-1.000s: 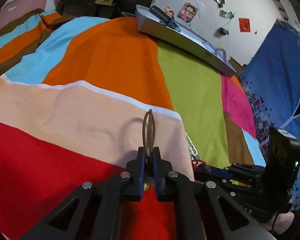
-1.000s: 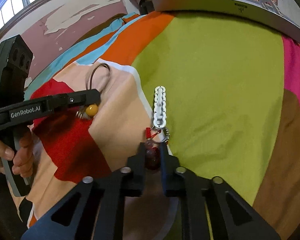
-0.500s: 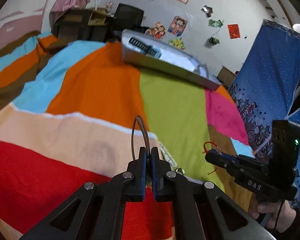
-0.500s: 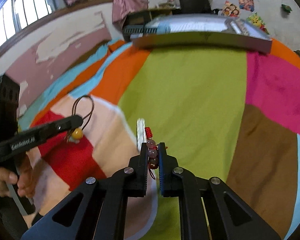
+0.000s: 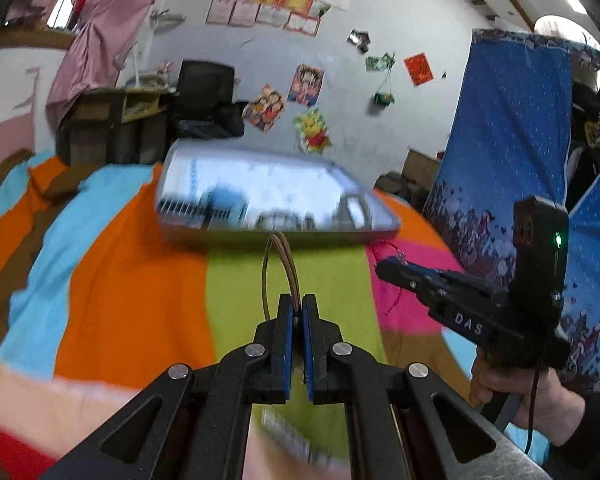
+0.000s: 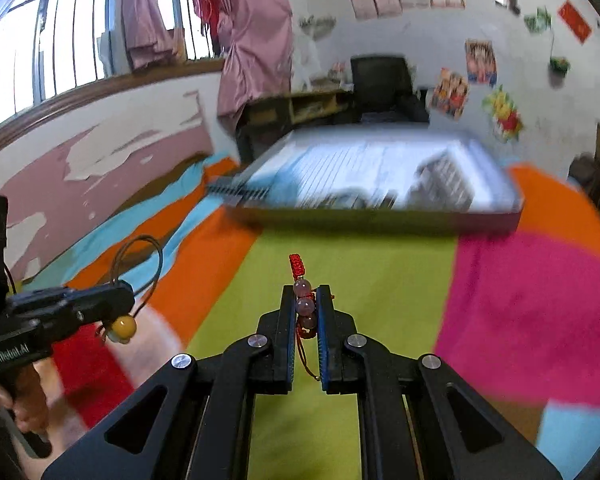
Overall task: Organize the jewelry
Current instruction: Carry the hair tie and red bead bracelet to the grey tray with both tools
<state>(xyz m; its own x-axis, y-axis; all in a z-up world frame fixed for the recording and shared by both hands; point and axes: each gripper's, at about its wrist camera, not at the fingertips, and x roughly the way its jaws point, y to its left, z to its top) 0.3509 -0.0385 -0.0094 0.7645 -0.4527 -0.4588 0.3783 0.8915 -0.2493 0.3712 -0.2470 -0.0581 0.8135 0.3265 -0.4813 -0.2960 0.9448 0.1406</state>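
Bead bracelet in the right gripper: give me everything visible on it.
The bead bracelet is pinched between the blue pads of the right gripper, held above the striped blanket. Three round, glossy beads show stacked in a line, pale pink to darker reddish, strung on thin red cord. A woven red knot sticks out past the fingertips, and loose cord strands hang down between the fingers. In the left wrist view only red cord loops show at the gripper tip.

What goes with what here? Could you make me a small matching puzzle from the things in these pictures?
Things:
1. brown cord loop with a yellow bead
2. red knotted bracelet with pink beads
3. long silver tray

Places:
A. lying at the far end of the striped blanket
B. clamped in the right gripper
C. clamped in the left gripper

Pairs: 1-C, 2-B, 3-A
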